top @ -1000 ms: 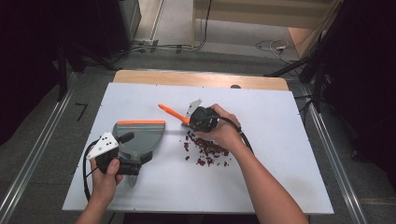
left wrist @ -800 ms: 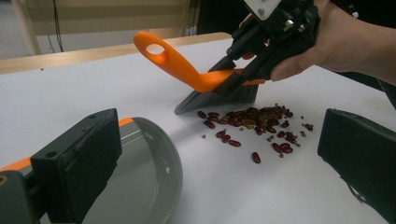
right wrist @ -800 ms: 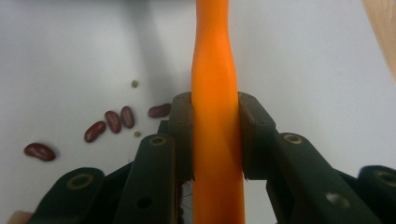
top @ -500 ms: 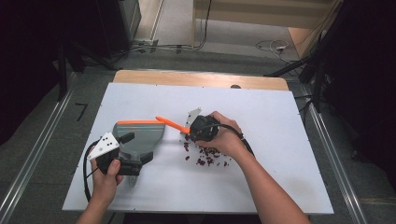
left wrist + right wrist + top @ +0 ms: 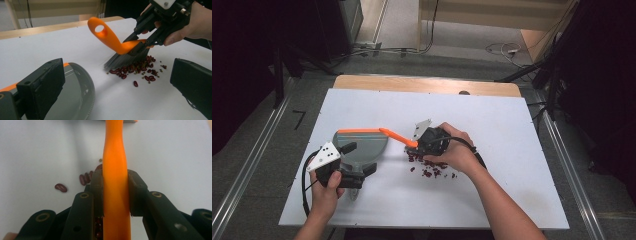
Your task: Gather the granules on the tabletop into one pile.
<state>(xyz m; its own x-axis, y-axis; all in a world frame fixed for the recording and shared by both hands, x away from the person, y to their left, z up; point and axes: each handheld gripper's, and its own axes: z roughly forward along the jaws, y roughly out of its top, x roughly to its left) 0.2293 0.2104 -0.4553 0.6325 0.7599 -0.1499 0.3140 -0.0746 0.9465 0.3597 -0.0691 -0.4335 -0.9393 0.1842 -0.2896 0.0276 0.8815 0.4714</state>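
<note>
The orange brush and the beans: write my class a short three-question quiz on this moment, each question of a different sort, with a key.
1. True or false: the right claw is shut on the handle of the orange brush.
2. Multiple choice: the red beans lie (a) in the dustpan, (b) on the white table by the bristles, (c) on the floor.
3. Fill in: the left claw holds the grey ______, whose edge is orange.

Key
1. True: both jaws press the handle's sides in the right gripper view.
2. b: the beans lie on the white table, apart from the dustpan.
3. dustpan
</note>
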